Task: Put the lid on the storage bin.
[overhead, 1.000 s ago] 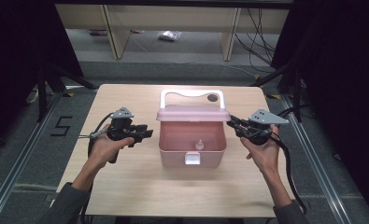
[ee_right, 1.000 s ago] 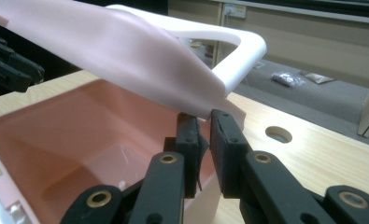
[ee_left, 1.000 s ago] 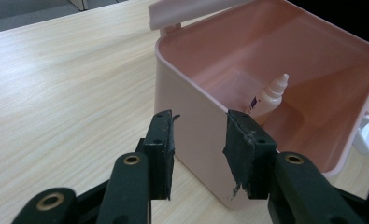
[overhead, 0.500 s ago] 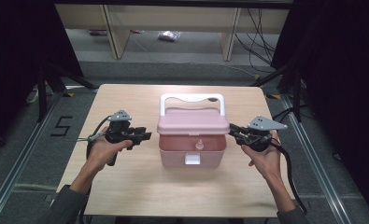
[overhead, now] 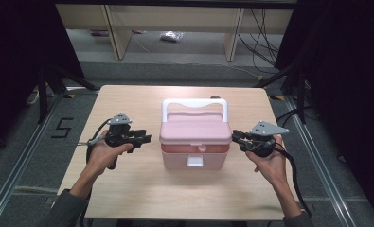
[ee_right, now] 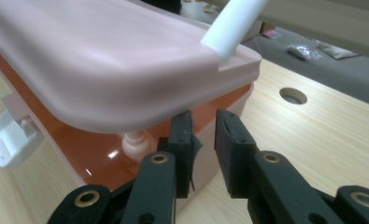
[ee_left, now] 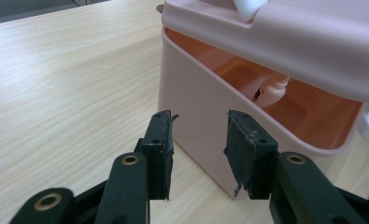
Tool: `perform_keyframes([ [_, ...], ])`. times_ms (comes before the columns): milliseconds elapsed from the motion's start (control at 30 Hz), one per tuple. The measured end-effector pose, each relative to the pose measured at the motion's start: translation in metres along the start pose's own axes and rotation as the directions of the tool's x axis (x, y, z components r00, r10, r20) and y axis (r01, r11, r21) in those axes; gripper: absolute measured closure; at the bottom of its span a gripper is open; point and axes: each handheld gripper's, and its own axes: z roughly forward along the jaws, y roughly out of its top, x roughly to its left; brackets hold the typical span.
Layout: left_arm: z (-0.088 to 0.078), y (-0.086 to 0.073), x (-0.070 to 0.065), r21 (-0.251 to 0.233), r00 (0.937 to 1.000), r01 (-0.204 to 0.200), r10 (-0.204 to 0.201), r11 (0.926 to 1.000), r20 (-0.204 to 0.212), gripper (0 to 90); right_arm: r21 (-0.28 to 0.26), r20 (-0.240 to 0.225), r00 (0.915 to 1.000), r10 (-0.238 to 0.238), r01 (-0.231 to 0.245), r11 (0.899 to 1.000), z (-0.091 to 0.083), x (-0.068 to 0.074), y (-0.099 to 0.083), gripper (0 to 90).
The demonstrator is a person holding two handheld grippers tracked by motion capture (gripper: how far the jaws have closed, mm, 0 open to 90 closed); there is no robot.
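Observation:
A pink box (overhead: 195, 137) with a white handle (overhead: 194, 102) and a white front latch (overhead: 194, 161) stands mid-table. Its lid (ee_right: 117, 60) hangs slightly ajar over the orange-lit inside, where a small pink post (ee_left: 275, 88) rises. My left gripper (overhead: 146, 138) is held level just left of the box, open and empty, its jaws facing the box's side wall (ee_left: 196, 112). My right gripper (overhead: 235, 137) sits at the box's right end under the lid's edge. Its jaws (ee_right: 203, 135) have just been opening, stand a little apart, and press on nothing.
The wooden table (overhead: 128, 194) has a round hole (ee_right: 293, 95) behind the box. Bare wood lies in front of and beside the box. Shelving legs and cables (overhead: 265, 28) stand on the floor beyond the far edge.
The lid, upright and open a second ago, has swung down over the box and now rests nearly shut. Both hands have stayed beside the box.

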Motion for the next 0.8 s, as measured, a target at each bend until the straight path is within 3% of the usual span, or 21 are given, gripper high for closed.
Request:
perform_keyframes([
  [33,0.0,-0.001,0.0,0.0,1.0,-0.003,0.003,1.0,-0.003,60.2,0.021,-0.001,0.9997,0.024,-0.024,1.0,-0.001,0.001,0.0,76.9],
  [200,0.001,-0.002,0.001,-0.003,0.9999,0.003,-0.003,1.0,-0.01,59.8,0.003,0.002,1.0,0.007,-0.007,1.0,-0.001,-0.005,-0.002,75.8],
  [333,0.002,-0.003,0.001,0.007,1.0,0.001,-0.001,1.0,-0.006,59.6,0.04,0.001,0.9999,0.016,-0.016,0.999,-0.001,-0.006,-0.003,75.4],
  [367,0.002,-0.003,0.001,0.008,1.0,0.002,-0.002,1.0,-0.009,59.6,0.056,0.003,0.9989,0.047,-0.047,0.997,-0.002,-0.004,-0.004,75.4],
  [433,0.001,-0.004,0.001,0.0,0.9999,0.005,-0.005,1.0,-0.014,59.5,0.043,0.014,0.9997,0.02,-0.021,0.999,-0.001,-0.008,-0.006,75.2],
  [467,0.0,-0.004,0.001,-0.002,0.9998,0.007,-0.007,1.0,-0.019,59.3,0.054,0.014,0.9988,0.047,-0.047,0.997,-0.002,-0.007,-0.006,74.9],
  [567,-0.002,-0.005,0.003,-0.004,0.9996,0.01,-0.01,0.9999,-0.028,57.3,0.049,0.032,0.9973,0.066,-0.067,0.997,-0.003,-0.01,-0.009,68.2],
  [600,-0.002,-0.006,0.004,-0.007,0.9996,0.011,-0.011,0.9999,-0.027,56.0,0.044,0.045,0.998,0.046,-0.048,0.998,-0.003,-0.013,-0.009,68.0],
  [633,-0.003,-0.007,0.004,-0.007,0.9996,0.012,-0.012,0.9999,-0.026,55.1,0.036,0.053,0.996,0.073,-0.075,0.997,-0.005,-0.012,-0.01,66.7],
  [667,-0.004,-0.007,0.004,-0.01,0.9994,0.014,-0.014,0.9999,-0.032,54.3,0.024,0.066,0.9971,0.038,-0.04,0.999,-0.006,-0.016,-0.011,64.2],
  [733,-0.006,-0.009,0.005,-0.014,0.9991,0.018,-0.018,0.9998,-0.037,52.6,0.027,0.066,0.9949,0.076,-0.078,0.997,-0.007,-0.015,-0.013,62.5],
  [767,-0.006,-0.009,0.005,-0.016,0.999,0.022,-0.022,0.9996,-0.038,50.7,0.003,0.086,0.9948,0.055,-0.055,0.998,-0.007,-0.018,-0.014,60.6],
  [800,-0.008,-0.01,0.005,-0.019,0.9986,0.025,-0.026,0.9995,-0.046,48.8,0.011,0.089,0.9925,0.083,-0.085,0.996,-0.009,-0.017,-0.015,58.9],
])
